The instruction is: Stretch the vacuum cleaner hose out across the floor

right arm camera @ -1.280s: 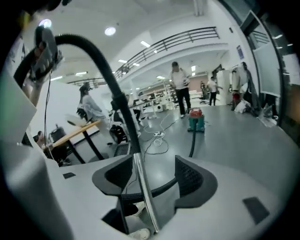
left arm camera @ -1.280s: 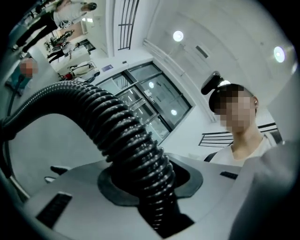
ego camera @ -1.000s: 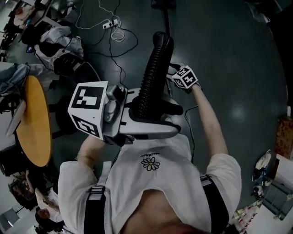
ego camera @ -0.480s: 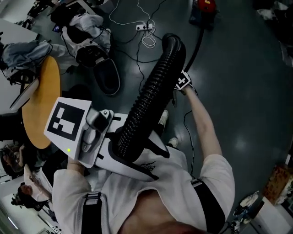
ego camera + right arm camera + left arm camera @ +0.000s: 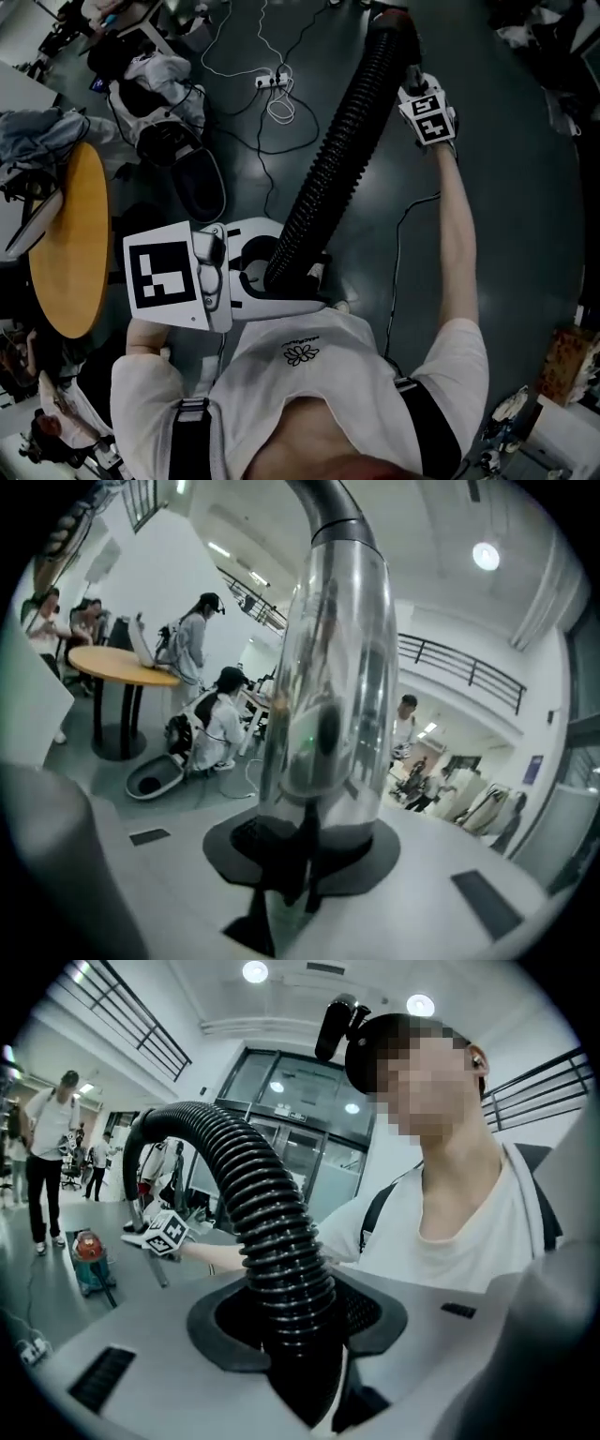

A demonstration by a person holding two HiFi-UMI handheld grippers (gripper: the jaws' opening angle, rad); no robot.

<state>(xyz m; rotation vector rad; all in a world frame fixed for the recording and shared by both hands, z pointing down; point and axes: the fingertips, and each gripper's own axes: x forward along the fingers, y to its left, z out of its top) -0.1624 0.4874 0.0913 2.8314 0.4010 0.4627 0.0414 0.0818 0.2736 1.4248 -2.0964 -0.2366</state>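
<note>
The dark floor (image 5: 506, 187) fills the head view, with a round wooden table (image 5: 66, 244) at 9 o'clock. The black ribbed hose (image 5: 342, 150) is off the floor, running as a nearly straight span from the middle of that view toward 1 o'clock. In the left gripper view a red vacuum canister (image 5: 89, 1251) stands on the floor at 9 o'clock. The left gripper (image 5: 272, 277) is clamped on the hose's lower end, ribs wedged between its jaws. The right gripper (image 5: 417, 84), out at 1 o'clock on a straight arm, has just been closing its jaws and now pinches the chrome tube (image 5: 328, 686), which rises toward 12 o'clock from between them. A white power strip (image 5: 267, 80) lies at 11 o'clock.
</note>
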